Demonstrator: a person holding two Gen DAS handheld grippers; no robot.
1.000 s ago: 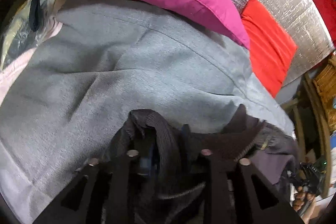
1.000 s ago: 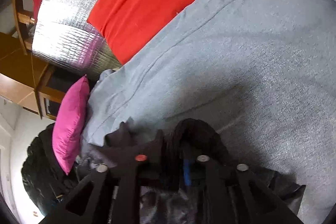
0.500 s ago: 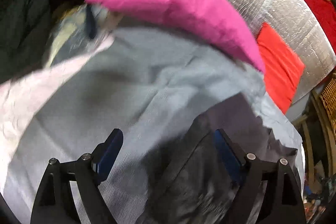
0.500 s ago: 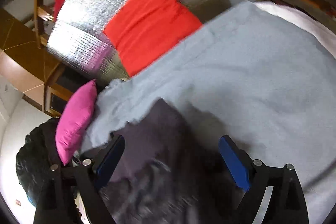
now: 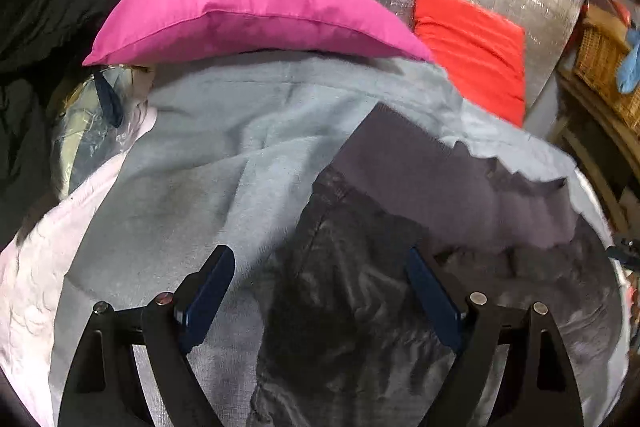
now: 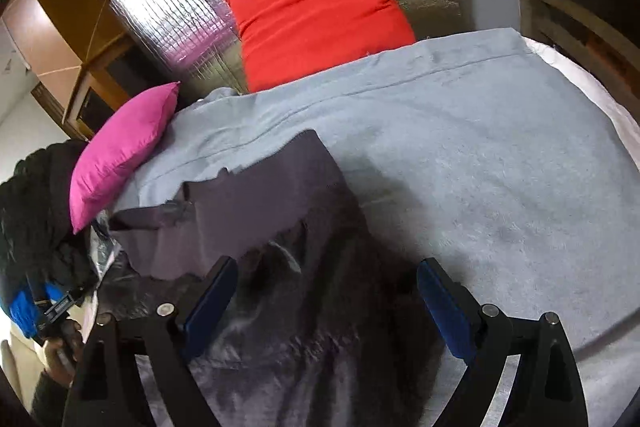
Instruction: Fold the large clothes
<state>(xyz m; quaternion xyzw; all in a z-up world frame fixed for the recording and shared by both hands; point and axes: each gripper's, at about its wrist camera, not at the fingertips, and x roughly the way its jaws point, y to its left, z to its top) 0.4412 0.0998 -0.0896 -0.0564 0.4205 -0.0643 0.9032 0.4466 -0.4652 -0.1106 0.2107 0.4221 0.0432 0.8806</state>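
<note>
Both grippers, left gripper [image 5: 320,291] and right gripper [image 6: 326,293], gape wide and empty, jaws having just opened, above the dark grey crumpled garment [image 5: 380,267] lying on the pale blue-grey blanket [image 6: 480,167], directly under both.

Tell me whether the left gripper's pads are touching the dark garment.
Apart. In the left wrist view the left gripper is open, both blue pads clear above the dark garment lying on the grey blanket.
</note>
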